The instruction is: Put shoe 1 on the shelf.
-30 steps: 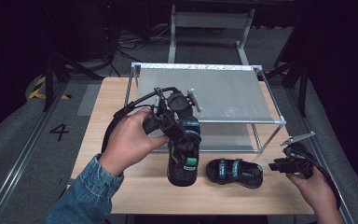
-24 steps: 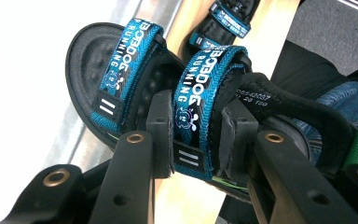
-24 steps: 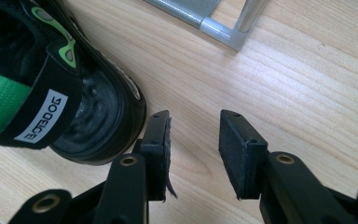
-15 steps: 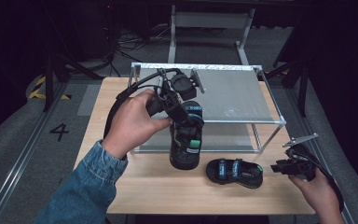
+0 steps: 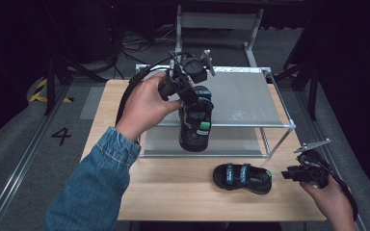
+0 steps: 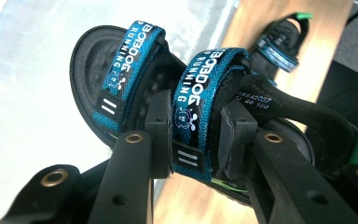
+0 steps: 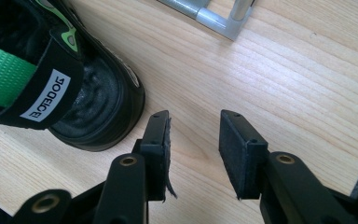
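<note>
Sandal (image 5: pixel 195 126) pinched by left claw (image 6: pixel 192 140) (strap), second sandal (image 5: pixel 242 177) tabled

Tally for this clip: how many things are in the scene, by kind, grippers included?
Sandals: 2, one held by a strap in the left gripper as sandal, one lying on the table as sandal
Metal racks: 1, rack
Tables: 1, table
Grippers: 2, with the right gripper open and empty
Total: 6
</note>
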